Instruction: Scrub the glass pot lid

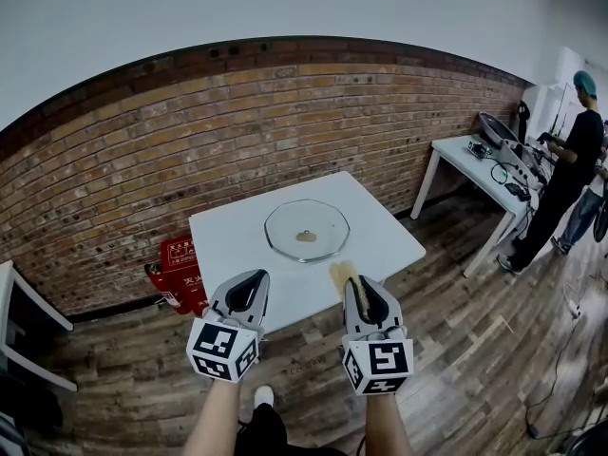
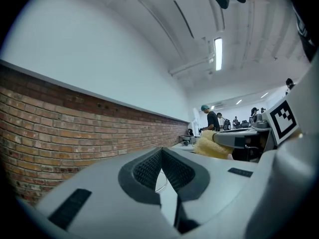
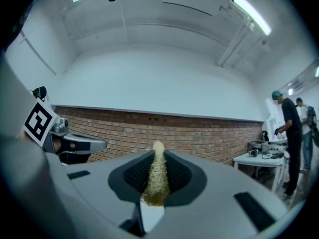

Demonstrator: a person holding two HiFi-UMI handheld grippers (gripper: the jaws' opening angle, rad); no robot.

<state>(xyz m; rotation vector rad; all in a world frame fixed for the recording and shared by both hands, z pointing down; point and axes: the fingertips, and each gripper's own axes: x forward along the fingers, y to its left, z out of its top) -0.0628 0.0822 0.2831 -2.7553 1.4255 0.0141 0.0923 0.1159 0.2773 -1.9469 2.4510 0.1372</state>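
The glass pot lid [image 1: 306,231] lies flat on the white table [image 1: 389,245], with a small brown knob or smear at its middle. My right gripper [image 1: 354,283] hovers over the table's near edge, shut on a yellow scrub sponge [image 1: 342,275] that pokes out past its tips; the sponge [image 3: 157,176] is squeezed thin between the pads. My left gripper [image 1: 255,281] is level with it at the left, shut and holding nothing [image 2: 162,156]. Both are short of the lid. The sponge [image 2: 213,146] also shows in the left gripper view.
A brick wall [image 1: 237,131] runs behind the table. Red containers [image 1: 179,272] stand on the wooden floor at the table's left. A second white table [image 1: 480,164] with equipment stands at the right, where a person [image 1: 568,174] stands. A white frame [image 1: 28,331] stands at far left.
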